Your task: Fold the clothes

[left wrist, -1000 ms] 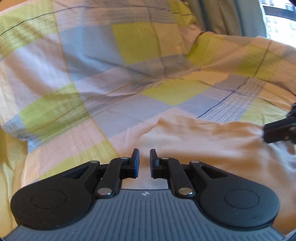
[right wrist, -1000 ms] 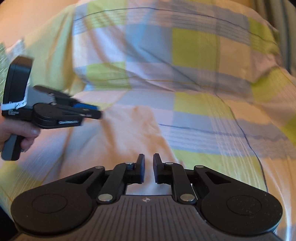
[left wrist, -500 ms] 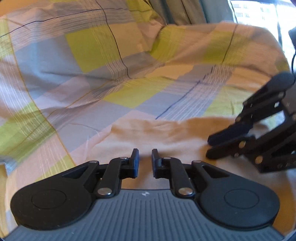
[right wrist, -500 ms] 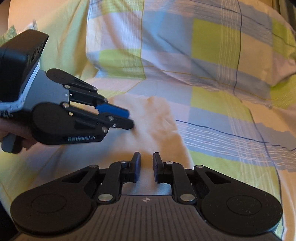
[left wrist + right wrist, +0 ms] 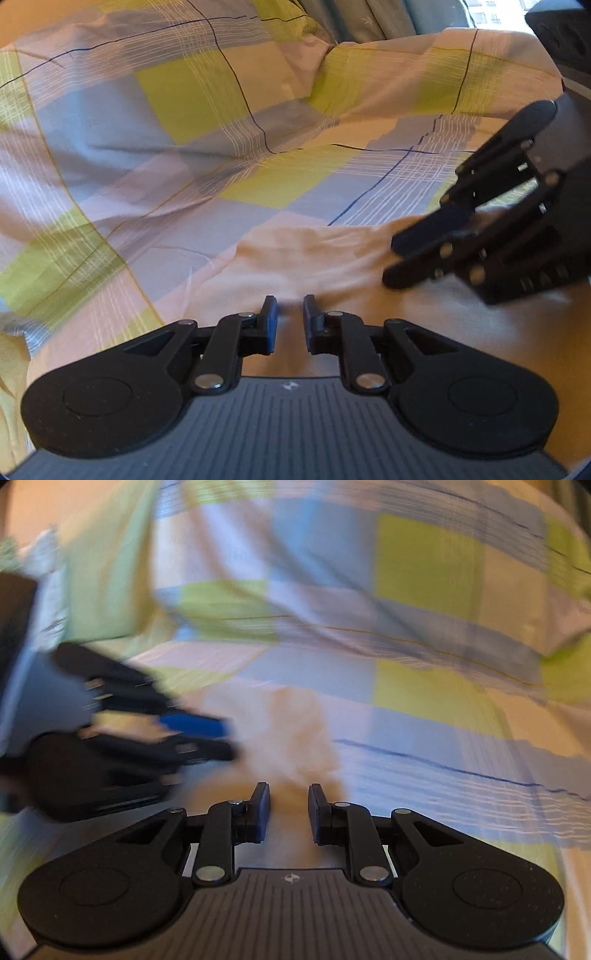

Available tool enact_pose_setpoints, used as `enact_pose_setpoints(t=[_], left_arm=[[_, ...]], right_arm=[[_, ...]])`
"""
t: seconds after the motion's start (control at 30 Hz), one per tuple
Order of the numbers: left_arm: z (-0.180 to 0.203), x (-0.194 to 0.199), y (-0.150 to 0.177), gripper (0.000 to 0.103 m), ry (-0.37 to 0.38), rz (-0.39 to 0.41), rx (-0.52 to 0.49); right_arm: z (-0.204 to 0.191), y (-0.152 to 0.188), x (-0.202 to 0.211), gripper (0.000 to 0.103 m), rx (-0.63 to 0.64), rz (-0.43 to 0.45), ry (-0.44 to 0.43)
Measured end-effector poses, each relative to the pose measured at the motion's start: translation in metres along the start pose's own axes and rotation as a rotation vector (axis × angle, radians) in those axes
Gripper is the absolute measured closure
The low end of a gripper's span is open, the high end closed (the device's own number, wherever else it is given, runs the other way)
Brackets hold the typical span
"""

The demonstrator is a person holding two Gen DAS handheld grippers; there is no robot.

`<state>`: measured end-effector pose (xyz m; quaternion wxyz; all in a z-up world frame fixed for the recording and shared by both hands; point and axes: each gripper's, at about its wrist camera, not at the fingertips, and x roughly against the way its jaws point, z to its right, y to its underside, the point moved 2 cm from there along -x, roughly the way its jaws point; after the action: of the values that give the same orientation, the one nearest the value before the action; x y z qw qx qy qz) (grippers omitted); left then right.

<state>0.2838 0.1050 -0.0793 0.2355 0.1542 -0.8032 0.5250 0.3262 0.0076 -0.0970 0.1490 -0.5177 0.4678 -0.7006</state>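
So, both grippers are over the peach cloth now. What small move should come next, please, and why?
Probably lower the left gripper onto the peach cloth and shut it on the near edge. Its jaws stand slightly apart with cloth just ahead and nothing between them. The right gripper is also open and empty, and the cloth lies flat on the checked sheet, so no fold can start before an edge is held.

Bedding: checked sheet in yellow-green, grey-blue and pale pink, rumpled
Curtain: grey-green folds, far top
Window: bright daylight, top right
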Motion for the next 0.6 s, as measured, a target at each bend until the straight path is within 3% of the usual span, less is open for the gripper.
enact_pose_setpoints(t=[0.07,0.17,0.3,0.43,0.5,0.57,0.6], left_arm=[[-0.013,-0.002,0.002,0.086,-0.053,-0.021,0.053],[-0.030,-0.004,0.009,0.086,-0.150,-0.056,0.090],[-0.037,0.002,0.011,0.088,-0.196,-0.051,0.111],[-0.022,0.022,-0.008,0.088,-0.040,0.087,0.127],[-0.003,0.028,-0.019,0.088,0.099,0.150,0.083],[0.020,0.025,-0.024,0.088,0.203,0.147,0.003],[0.030,0.018,-0.023,0.088,0.214,0.107,-0.051]], right_arm=[[0.023,-0.001,-0.002,0.082,-0.039,0.002,0.140],[0.050,0.004,0.010,0.082,-0.123,0.019,0.231],[0.054,0.008,0.034,0.082,-0.165,0.075,0.227],[0.036,0.006,0.044,0.076,-0.160,0.103,0.152],[0.030,0.006,0.045,0.076,-0.164,0.098,0.133],[0.030,0.009,0.046,0.075,-0.188,0.095,0.102],[0.029,0.011,0.048,0.075,-0.193,0.092,0.088]])
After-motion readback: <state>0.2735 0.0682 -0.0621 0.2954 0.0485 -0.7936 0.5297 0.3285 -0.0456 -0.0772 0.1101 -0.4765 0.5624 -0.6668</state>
